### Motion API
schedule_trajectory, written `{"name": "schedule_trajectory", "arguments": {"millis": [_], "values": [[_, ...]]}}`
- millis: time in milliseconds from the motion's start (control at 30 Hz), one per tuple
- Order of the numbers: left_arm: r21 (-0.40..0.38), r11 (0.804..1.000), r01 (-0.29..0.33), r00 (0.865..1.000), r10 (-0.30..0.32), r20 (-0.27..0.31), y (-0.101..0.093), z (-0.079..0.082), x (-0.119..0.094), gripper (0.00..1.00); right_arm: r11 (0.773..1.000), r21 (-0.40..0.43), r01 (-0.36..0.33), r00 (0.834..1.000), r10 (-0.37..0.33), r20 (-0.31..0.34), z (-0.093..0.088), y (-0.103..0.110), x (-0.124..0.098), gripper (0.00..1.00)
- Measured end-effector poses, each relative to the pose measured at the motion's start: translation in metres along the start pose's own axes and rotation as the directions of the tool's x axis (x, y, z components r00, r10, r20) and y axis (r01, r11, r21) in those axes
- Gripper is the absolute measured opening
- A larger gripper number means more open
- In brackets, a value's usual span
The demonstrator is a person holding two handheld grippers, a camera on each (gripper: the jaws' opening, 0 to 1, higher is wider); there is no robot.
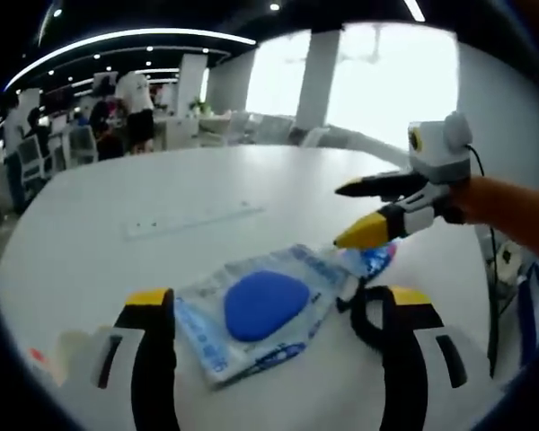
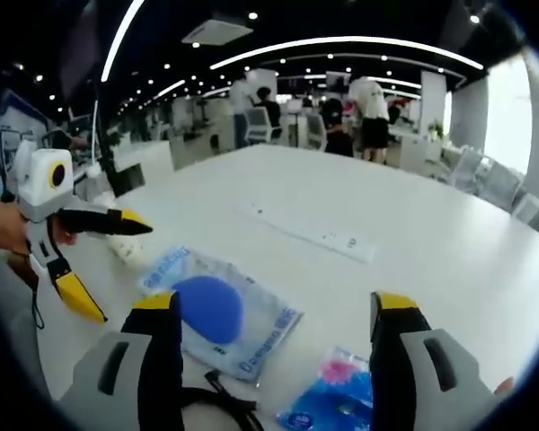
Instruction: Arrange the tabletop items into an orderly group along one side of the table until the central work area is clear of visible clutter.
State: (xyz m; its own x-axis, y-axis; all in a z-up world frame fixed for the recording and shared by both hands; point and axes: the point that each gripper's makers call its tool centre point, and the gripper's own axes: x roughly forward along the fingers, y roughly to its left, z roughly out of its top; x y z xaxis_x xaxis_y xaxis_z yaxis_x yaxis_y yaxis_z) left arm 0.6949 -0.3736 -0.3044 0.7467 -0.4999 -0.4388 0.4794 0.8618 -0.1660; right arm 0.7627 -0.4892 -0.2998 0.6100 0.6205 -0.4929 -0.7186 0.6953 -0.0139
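- Left gripper view: your left hand-held gripper (image 1: 269, 310) has its jaws spread wide, one on each side of the clear packet with the blue pad (image 1: 262, 308), which lies flat on the white counter (image 1: 162, 193). Nothing's held yet.
- Same view: your right hand-held gripper (image 1: 352, 215) comes in from the right, jaws parted and empty, with the yellow tip just over the small blue-and-pink packet (image 1: 370, 259). That one sits right by the big packet's far corner, touching or overlapping; I can't tell which.
- A white power strip (image 1: 196, 220) lies further out toward the middle of the counter, well apart from both packets.
- Right gripper view: the right hand-held gripper (image 2: 274, 310) is wide open too, and the small blue-and-pink packet (image 2: 334, 400) is low between its jaws, closer to the right one. The blue pad packet (image 2: 217, 310) is by the left jaw, and a black cable (image 2: 217, 400) snakes along below it.
- Your left hand-held gripper (image 2: 117, 260) reaches in from the left, jaws apart, and there's a small whitish item (image 2: 126, 251) just beyond it that I can't identify.
- My read: you're at the pick-up stage, with clutter still mid-counter. Next, I'd close each gripper on the packet it's lined up with, getting a jaw under a flat edge since these are thin and slippery.
- Pose-wise, both grippers sit low and roughly level, pointed at the packets from opposite sides.
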Motion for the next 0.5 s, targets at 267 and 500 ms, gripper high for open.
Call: {"name": "schedule_trajectory", "arguments": {"millis": [267, 500], "values": [[-0.016, 1.0, 0.01, 1.0, -0.01, 0.027, -0.007, 0.003, -0.011, 0.93, 1.0, -0.01, 0.005, 1.0, -0.005, 0.015, -0.001, 0.009, -0.018, 0.85], [-0.019, 0.999, 0.031, 0.998, -0.031, 0.048, -0.02, 0.003, -0.02, 0.93, 1.0, -0.015, 0.009, 0.999, -0.009, 0.036, -0.005, 0.022, -0.039, 0.84]]}}
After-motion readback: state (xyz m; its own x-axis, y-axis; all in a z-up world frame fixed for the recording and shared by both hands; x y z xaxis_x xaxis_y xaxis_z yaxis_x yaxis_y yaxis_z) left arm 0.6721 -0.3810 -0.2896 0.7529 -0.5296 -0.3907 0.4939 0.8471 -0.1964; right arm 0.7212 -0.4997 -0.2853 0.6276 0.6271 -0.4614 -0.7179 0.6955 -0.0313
